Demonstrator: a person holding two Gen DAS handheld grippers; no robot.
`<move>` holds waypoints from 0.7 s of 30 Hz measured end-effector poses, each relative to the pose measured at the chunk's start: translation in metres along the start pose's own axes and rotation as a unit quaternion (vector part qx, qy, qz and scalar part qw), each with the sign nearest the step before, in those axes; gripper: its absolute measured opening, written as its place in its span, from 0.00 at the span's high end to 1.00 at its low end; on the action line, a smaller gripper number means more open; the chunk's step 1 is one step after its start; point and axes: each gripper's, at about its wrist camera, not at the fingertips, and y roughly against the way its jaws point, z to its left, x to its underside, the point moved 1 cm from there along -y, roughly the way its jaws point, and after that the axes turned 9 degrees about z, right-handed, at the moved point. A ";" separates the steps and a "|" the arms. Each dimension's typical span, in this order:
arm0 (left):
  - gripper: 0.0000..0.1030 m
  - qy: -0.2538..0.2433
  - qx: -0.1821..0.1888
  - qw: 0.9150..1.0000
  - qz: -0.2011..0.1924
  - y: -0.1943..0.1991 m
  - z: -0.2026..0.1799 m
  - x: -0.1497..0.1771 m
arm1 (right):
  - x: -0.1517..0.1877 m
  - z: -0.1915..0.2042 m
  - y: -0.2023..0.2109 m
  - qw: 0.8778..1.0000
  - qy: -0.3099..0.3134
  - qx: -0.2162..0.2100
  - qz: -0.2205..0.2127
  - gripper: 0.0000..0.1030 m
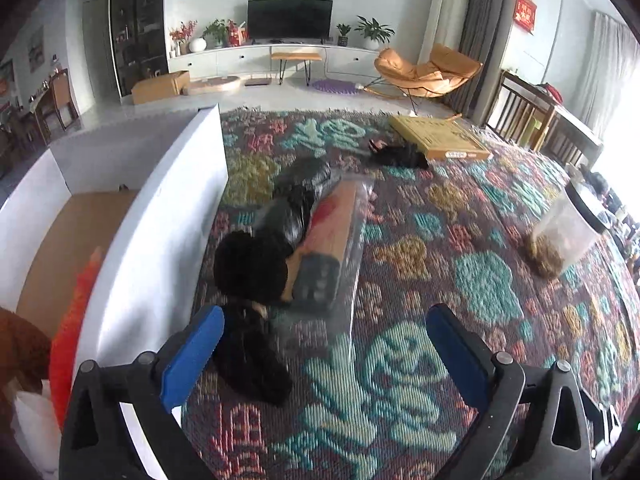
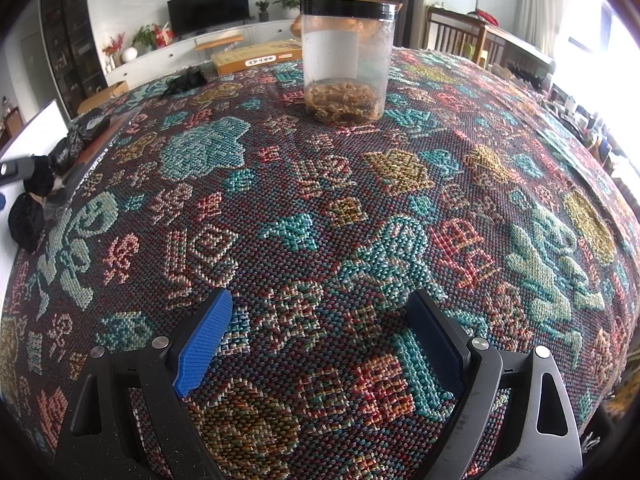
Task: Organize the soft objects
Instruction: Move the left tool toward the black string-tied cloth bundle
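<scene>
A black plush toy (image 1: 250, 308) lies on the patterned cloth (image 1: 460, 240) beside a white box (image 1: 160, 216); it also shows at the far left of the right wrist view (image 2: 32, 196). An orange plush (image 1: 76, 320) and a brown plush (image 1: 20, 348) sit in the box. My left gripper (image 1: 326, 320) is open and empty, its left finger close to the black plush. A small black soft item (image 1: 400, 154) lies farther back, and in the right wrist view (image 2: 186, 78) too. My right gripper (image 2: 320, 304) is open and empty, low over the cloth.
A flat packet in clear wrap (image 1: 328, 240) and a black bag (image 1: 296, 204) lie by the box. A clear jar with a black lid (image 2: 346, 60) holds brown fibres. A yellow flat carton (image 1: 438, 136) lies at the far edge.
</scene>
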 end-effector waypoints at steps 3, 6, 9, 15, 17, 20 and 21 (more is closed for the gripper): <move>0.02 0.021 -0.030 0.999 0.015 -0.026 0.001 -0.038 | 0.000 0.000 0.000 1.000 0.000 0.000 0.000 0.12; 0.02 0.029 -0.070 0.996 0.042 -0.062 0.005 -0.064 | 0.000 0.000 0.000 1.000 0.000 0.000 0.000 0.11; 0.03 0.033 -0.107 0.991 0.074 -0.096 0.014 -0.073 | 0.000 0.000 0.000 1.000 0.000 0.000 0.000 0.11; 0.61 0.022 0.018 0.996 0.079 -0.089 -0.013 -0.058 | 0.000 0.001 -0.001 1.000 0.002 0.000 0.002 0.09; 0.60 -0.021 0.079 0.993 0.090 -0.077 -0.048 -0.042 | 0.000 0.002 -0.001 1.000 0.002 -0.001 0.002 0.09; 0.59 -0.088 0.141 0.979 0.117 -0.064 -0.102 -0.013 | 0.001 0.003 -0.001 1.000 0.002 -0.003 0.002 0.09; 0.57 -0.097 0.155 0.975 0.130 -0.062 -0.114 -0.004 | 0.000 0.003 -0.001 1.000 0.002 -0.003 0.002 0.08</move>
